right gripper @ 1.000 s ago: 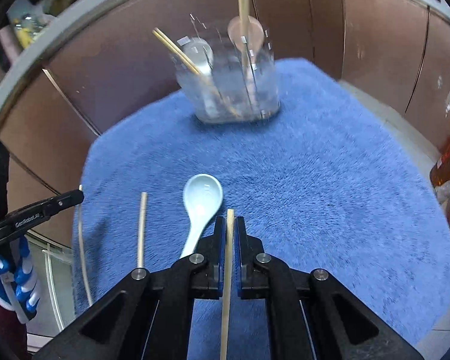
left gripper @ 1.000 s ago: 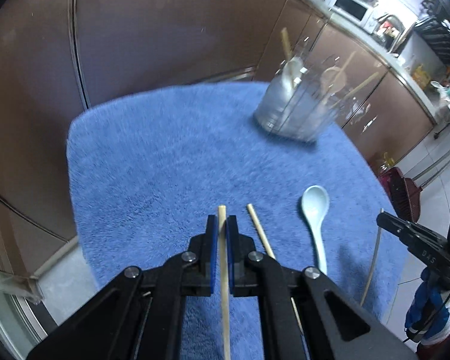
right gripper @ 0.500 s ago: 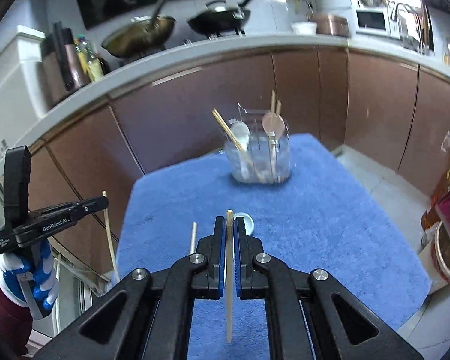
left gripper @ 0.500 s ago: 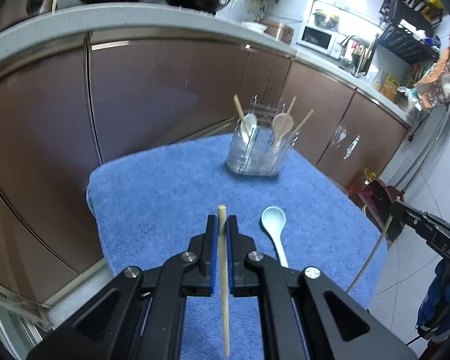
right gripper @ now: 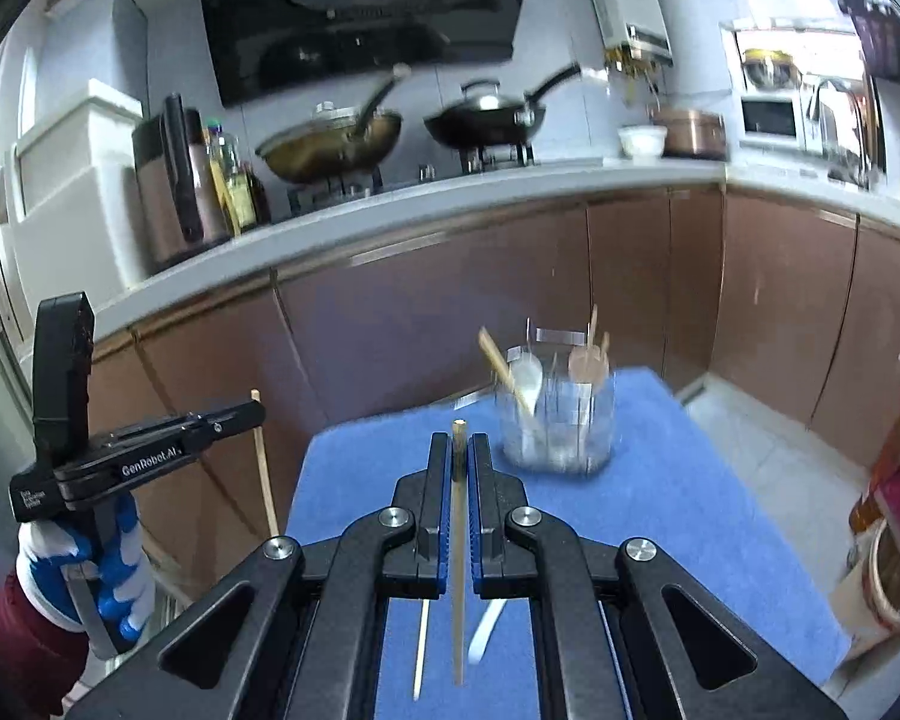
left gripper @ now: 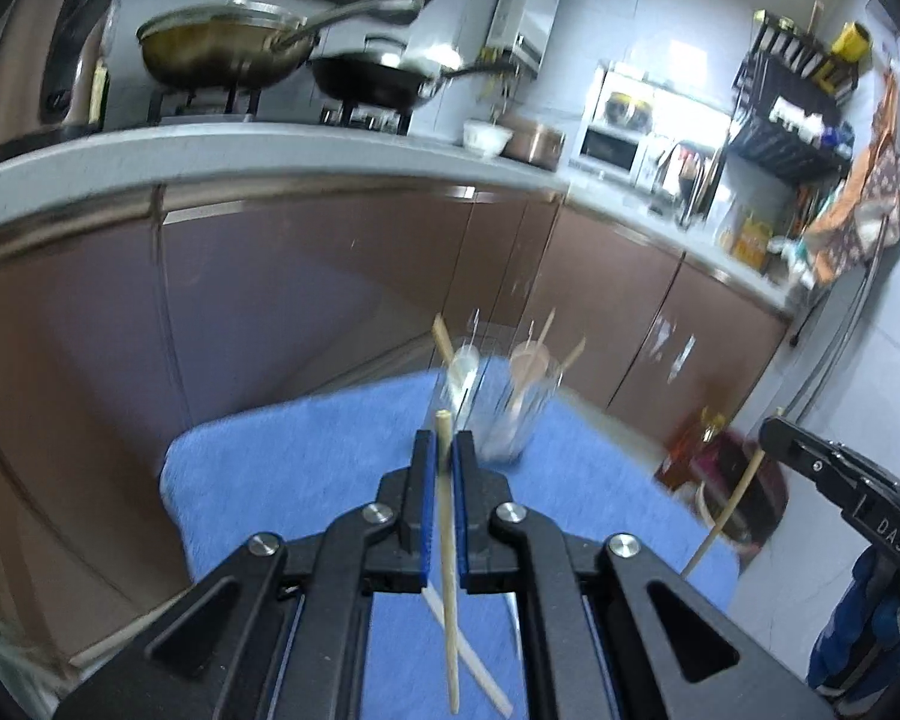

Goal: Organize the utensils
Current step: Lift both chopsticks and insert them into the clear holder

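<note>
Nearest, left hand-held gripper [left gripper: 444, 450]: blue-padded jaws clamped on a pale wooden chopstick [left gripper: 448, 552], held upright above the table. Right hand-held gripper [right gripper: 461, 453]: clamped likewise on a second pale wooden chopstick [right gripper: 458, 540]. Beneath them, blue terry towel [right gripper: 660, 516] covering the table; on it one loose wooden chopstick [left gripper: 468, 654] and a white ceramic spoon handle [right gripper: 485, 630]. Farther, clear plastic utensil holder [right gripper: 561, 420] on the towel's far end, containing spoons and chopsticks. Beyond, brown kitchen cabinets [right gripper: 438, 324].

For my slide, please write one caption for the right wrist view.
Right gripper holds a wooden chopstick above the blue towel, facing the clear utensil holder.
</note>
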{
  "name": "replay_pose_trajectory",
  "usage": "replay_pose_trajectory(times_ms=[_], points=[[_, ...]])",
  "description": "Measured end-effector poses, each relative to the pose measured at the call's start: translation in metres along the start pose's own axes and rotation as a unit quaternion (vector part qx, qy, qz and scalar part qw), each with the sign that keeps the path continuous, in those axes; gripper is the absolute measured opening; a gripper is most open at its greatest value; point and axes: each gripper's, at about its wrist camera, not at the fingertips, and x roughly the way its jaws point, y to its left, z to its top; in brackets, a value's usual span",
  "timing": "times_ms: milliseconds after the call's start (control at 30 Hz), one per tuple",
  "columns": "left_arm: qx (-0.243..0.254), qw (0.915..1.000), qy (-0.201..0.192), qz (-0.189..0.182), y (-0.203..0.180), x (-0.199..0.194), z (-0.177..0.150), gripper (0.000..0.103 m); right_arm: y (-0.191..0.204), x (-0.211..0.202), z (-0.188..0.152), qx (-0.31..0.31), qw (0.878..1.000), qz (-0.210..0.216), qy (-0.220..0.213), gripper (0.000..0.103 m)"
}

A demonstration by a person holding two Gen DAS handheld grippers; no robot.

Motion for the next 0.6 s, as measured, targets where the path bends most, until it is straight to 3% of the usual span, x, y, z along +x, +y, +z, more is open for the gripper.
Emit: replay_pose_trajectory(times_ms=[333, 600], points=[[-0.027, 0.9951, -0.093, -0.022, -0.022, 0.074, 0.094, 0.005, -0.022, 0.045, 0.094, -0.015, 0.993, -0.021, -0.114, 0.005], [-0.015, 0.9866, -0.162, 0.017, -0.046, 0.157, 0.132, 0.005, -0.051, 0.12, 0.123, -0.023, 0.989, -0.043, -0.141, 0.005]])
